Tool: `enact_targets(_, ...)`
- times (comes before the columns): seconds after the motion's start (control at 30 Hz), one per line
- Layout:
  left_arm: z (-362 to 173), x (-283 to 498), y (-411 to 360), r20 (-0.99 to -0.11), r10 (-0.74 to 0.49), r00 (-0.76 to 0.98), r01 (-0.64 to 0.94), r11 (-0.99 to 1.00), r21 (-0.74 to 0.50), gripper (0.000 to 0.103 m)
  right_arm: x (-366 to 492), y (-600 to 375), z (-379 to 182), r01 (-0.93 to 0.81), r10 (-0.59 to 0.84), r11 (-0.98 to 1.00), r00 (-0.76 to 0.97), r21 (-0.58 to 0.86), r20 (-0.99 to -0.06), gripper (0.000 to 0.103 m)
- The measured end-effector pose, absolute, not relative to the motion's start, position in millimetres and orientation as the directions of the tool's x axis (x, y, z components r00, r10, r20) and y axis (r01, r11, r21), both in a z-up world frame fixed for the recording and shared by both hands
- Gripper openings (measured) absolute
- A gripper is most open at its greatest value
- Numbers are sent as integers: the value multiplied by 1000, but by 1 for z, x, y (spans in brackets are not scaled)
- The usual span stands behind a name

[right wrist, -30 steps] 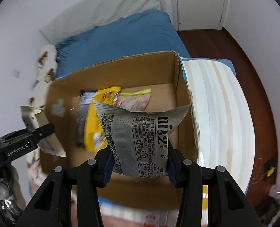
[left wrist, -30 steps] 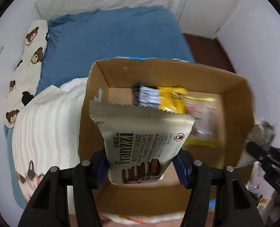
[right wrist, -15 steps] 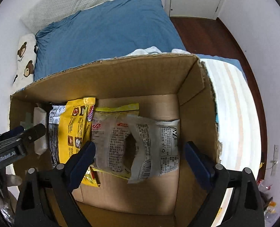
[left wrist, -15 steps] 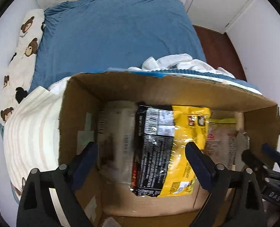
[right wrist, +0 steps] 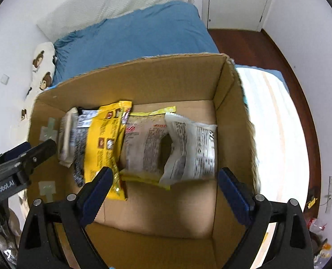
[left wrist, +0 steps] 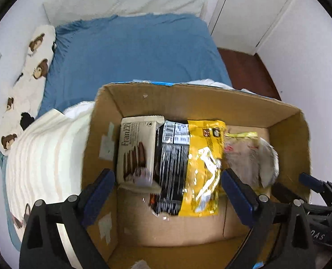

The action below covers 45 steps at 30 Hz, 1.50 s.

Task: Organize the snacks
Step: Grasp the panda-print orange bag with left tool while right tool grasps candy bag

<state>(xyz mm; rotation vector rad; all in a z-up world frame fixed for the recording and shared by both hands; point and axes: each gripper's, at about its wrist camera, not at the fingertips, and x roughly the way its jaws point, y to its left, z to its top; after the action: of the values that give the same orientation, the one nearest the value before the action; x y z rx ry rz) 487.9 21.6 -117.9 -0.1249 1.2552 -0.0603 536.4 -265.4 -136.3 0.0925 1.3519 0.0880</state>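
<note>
An open cardboard box [left wrist: 188,98] [right wrist: 143,76] stands on the bed. Several snack packets lie side by side on its floor: a cream Franzzi cookie pack [left wrist: 136,148] [right wrist: 65,139] at the left, a black-and-yellow bag [left wrist: 188,165] [right wrist: 103,143], a clear yellow-edged packet [left wrist: 242,150] [right wrist: 143,145] and a white-grey packet [right wrist: 192,148] [left wrist: 269,163] at the right. My left gripper [left wrist: 168,190] is open and empty above the box's left half. My right gripper [right wrist: 163,190] is open and empty above the right half. Each gripper shows at the edge of the other's view.
The bed has a blue sheet [left wrist: 132,51], a striped cream blanket [left wrist: 42,157] [right wrist: 275,121] under and beside the box, and a bear-print pillow [left wrist: 29,67] at the left. Wooden floor [right wrist: 255,44] and white doors [right wrist: 235,0] lie beyond at the right.
A second ago each gripper was shut on a packet over the box. Both opened and dropped them; the cookie pack and white-grey packet now lie in the box. Both grippers have drawn back slightly.
</note>
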Motion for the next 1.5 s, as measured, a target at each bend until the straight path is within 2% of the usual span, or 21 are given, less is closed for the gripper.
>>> enact_targets(0.33,-55,387,21,-880,-118,460,17,992,-124,97,445,-259,-76,-40,200,979,318,198,-927,96)
enact_targets(0.5,-75,330,23,-902,-47,428,26,999,-40,97,385,-264,-71,-44,237,971,311,236,-920,96)
enact_targets(0.67,-134,283,22,-955,7,297,35,999,18,97,326,-270,-114,-13,271,962,205,274,-940,97)
enact_targets(0.8,-181,252,30,-980,42,193,14,999,46,97,277,-254,-170,-45,275,961,38,273,-961,96)
enact_targets(0.97,-208,219,33,-981,124,148,40,990,132,97,221,-220,-236,-122,232,961,-142,249,-962,93)
enact_targets(1.07,-217,209,31,-977,162,138,57,984,171,97,204,-209,-262,-156,171,967,-183,200,-968,84)
enact_targets(1.1,-218,207,30,-976,170,138,64,982,180,97,201,-207,-269,-163,148,970,-192,180,-970,72)
enact_targets(1.13,-218,207,29,-975,175,140,68,980,185,97,197,-206,-275,-173,125,972,-193,159,-973,65)
enact_targets(1.17,-217,207,27,-974,176,145,73,979,188,97,195,-205,-276,-181,122,971,-182,155,-976,64)
enact_targets(1.23,-215,209,21,-973,172,156,86,979,187,97,194,-210,-271,-173,122,974,-152,148,-981,54)
enact_targets(1.37,-207,229,7,-975,121,186,122,982,145,97,205,-233,-251,-87,156,983,-82,163,-984,53)
enact_targets(1.5,-219,269,-6,-993,2,121,156,988,21,97,218,-257,-237,-7,183,983,-38,183,-982,53)
